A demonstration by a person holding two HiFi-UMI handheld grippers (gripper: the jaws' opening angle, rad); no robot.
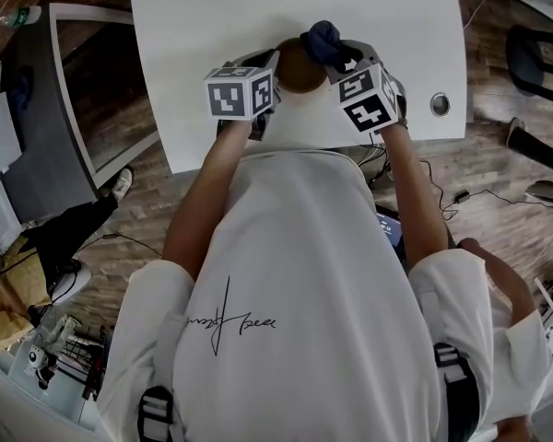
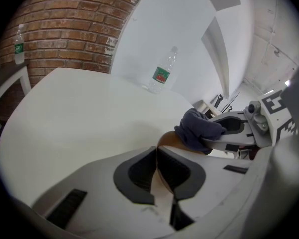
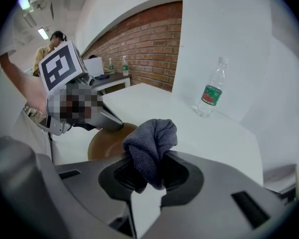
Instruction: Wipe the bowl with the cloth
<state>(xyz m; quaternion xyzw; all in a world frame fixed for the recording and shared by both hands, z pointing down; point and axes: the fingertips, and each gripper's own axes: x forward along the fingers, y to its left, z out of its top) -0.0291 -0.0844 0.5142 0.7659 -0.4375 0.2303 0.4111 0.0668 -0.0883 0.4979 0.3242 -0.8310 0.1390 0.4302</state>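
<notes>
A brown bowl (image 1: 300, 67) sits near the front edge of the white table (image 1: 194, 26). My left gripper (image 2: 157, 171) is shut on the bowl's (image 2: 167, 141) near rim, which runs between its pads. My right gripper (image 3: 148, 176) is shut on a bunched dark blue cloth (image 3: 150, 148). The cloth (image 1: 323, 40) hangs at the bowl's (image 3: 107, 142) right side, just above its rim. In the left gripper view the cloth (image 2: 199, 128) sits over the far rim. The bowl's inside is mostly hidden by the grippers in the head view.
A clear water bottle (image 2: 162, 72) with a green label stands further back on the table, also seen in the right gripper view as a bottle (image 3: 212, 91). A round cable hole (image 1: 440, 104) lies at the table's right front. A grey desk (image 1: 37, 127) stands to the left.
</notes>
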